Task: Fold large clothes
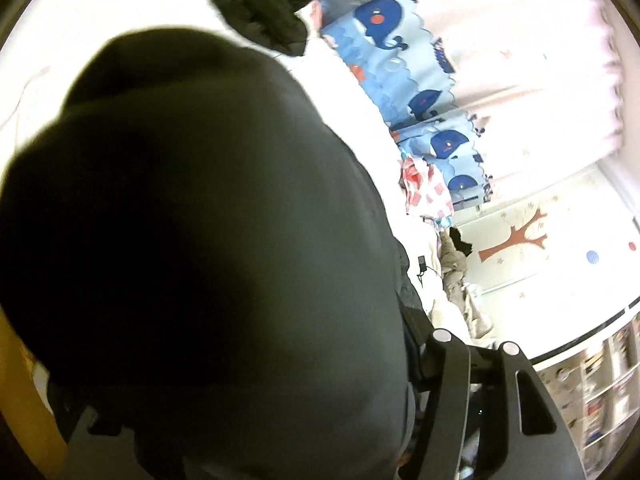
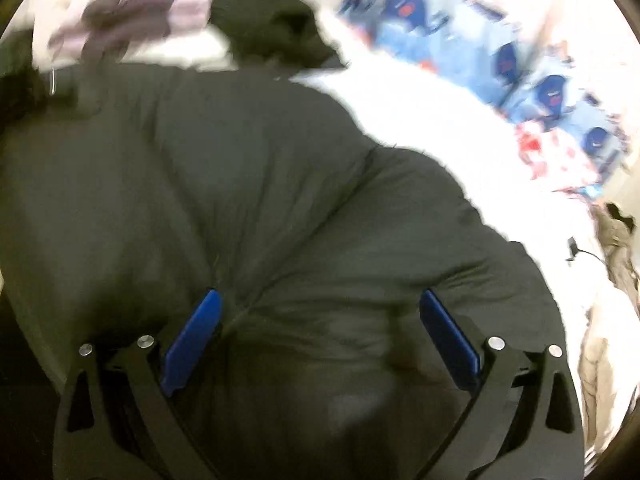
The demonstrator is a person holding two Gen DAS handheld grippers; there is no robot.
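A large dark padded coat [image 2: 248, 184] lies spread over a white bed [image 2: 420, 120]. In the right wrist view my right gripper [image 2: 320, 340] is open, its blue pads [image 2: 192, 340] wide apart just above the coat's puffy fabric, with nothing between them. In the left wrist view the same coat [image 1: 200, 220] bulges right in front of the lens and covers most of the frame. It hides my left gripper's fingertips; only the black right-hand finger frame [image 1: 480, 392] shows at the bottom, pressed against the fabric.
Blue whale-print bedding [image 1: 400, 52] lies along the bed's far side, with a red-and-white cloth [image 1: 424, 188] and a beige garment pile [image 2: 616, 248] beside it. Another dark garment [image 1: 264, 4] lies at the bed's far end. A pink curtain [image 1: 540, 60] and shelves [image 1: 608, 392] stand beyond.
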